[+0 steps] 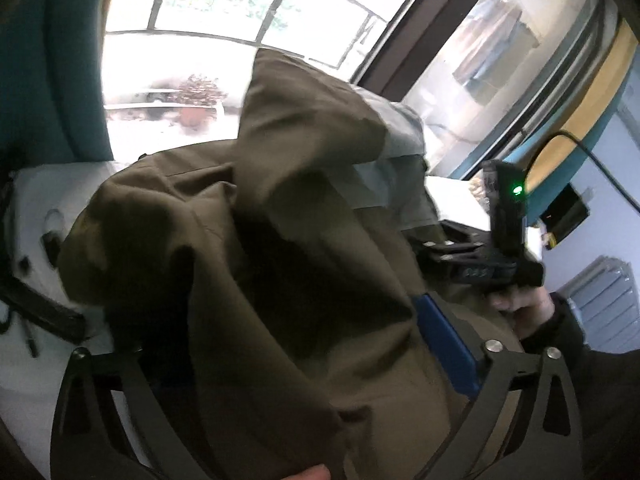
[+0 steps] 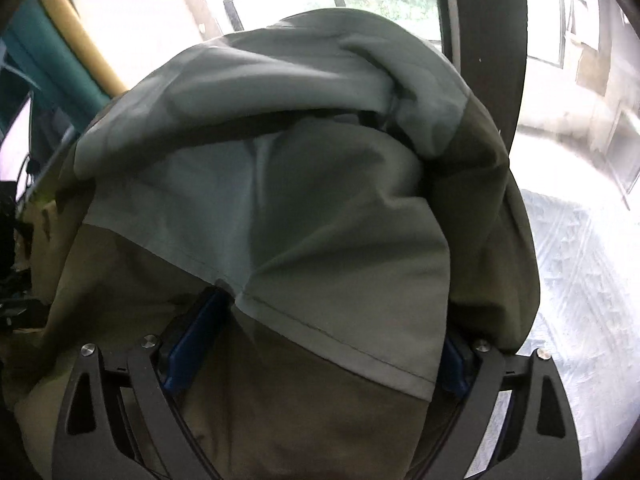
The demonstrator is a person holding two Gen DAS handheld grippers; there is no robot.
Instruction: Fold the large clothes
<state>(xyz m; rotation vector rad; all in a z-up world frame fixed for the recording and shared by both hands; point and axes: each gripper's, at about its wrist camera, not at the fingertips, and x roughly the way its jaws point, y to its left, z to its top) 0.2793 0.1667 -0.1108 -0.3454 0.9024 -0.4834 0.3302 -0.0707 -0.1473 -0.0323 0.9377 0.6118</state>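
The olive-green garment (image 1: 280, 248) is bunched and lifted off the white surface (image 1: 48, 196), draped over both tools, with its pale grey lining (image 2: 288, 184) turned outward toward the right wrist camera. The left hand-held gripper (image 1: 304, 344) has fabric heaped between its fingers; whether the fingers actually clamp the cloth cannot be told. The right hand-held gripper (image 2: 316, 344) stands wide, cloth filling the gap; grip uncertain. The step in hand appears to be lifting and spreading. Next, the garment likely needs laying flat before any fold. No legible writing is visible.
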